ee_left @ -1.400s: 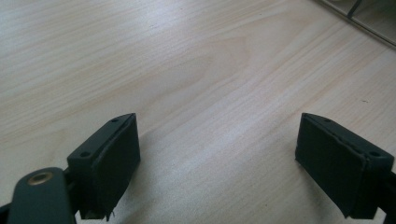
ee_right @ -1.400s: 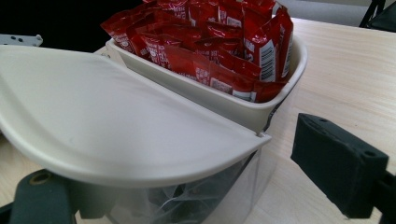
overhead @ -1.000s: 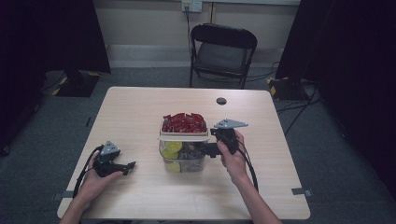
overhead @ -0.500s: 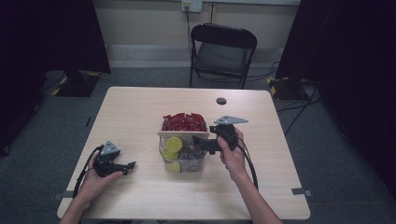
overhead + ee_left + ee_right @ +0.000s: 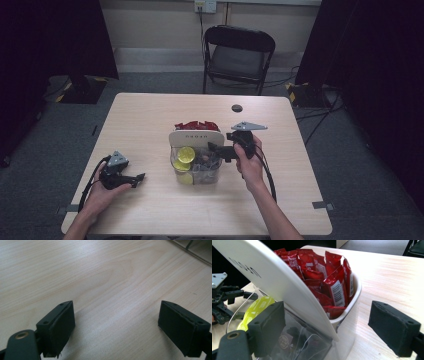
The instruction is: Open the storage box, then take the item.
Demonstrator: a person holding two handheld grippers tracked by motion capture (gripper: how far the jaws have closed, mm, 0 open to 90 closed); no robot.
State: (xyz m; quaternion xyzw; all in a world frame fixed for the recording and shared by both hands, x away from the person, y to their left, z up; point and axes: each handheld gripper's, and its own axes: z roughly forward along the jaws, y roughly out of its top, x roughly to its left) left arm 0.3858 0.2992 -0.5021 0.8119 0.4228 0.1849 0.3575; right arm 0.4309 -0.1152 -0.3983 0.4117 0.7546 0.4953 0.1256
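Clear plastic forms the front half of the organiser (image 5: 196, 160), which stands near the middle of the surface (image 5: 150, 120), a little toward the person's edge. Its front compartment holds yellow-green pods (image 5: 186, 154) and some dark small items; behind a white curved divider (image 5: 274, 277), the rear white compartment is packed with upright red packets (image 5: 322, 272).

Just beside the organiser's right side is the right gripper (image 5: 220, 150), with its jaws spread wide. In the right gripper view, one jaw lies in front of the clear front compartment and the other stands over bare wood beside the white tub; neither pad presses on anything that can be seen. The white divider rises between the jaws and the packets.

Well apart, near the front left corner of the surface, the left gripper (image 5: 135, 177) rests low, its jaws spread with only bare wood between them.

Toward the far edge lies a small dark round disc (image 5: 237, 108). Beyond that edge, a black folding chair (image 5: 239, 55) stands on the floor.
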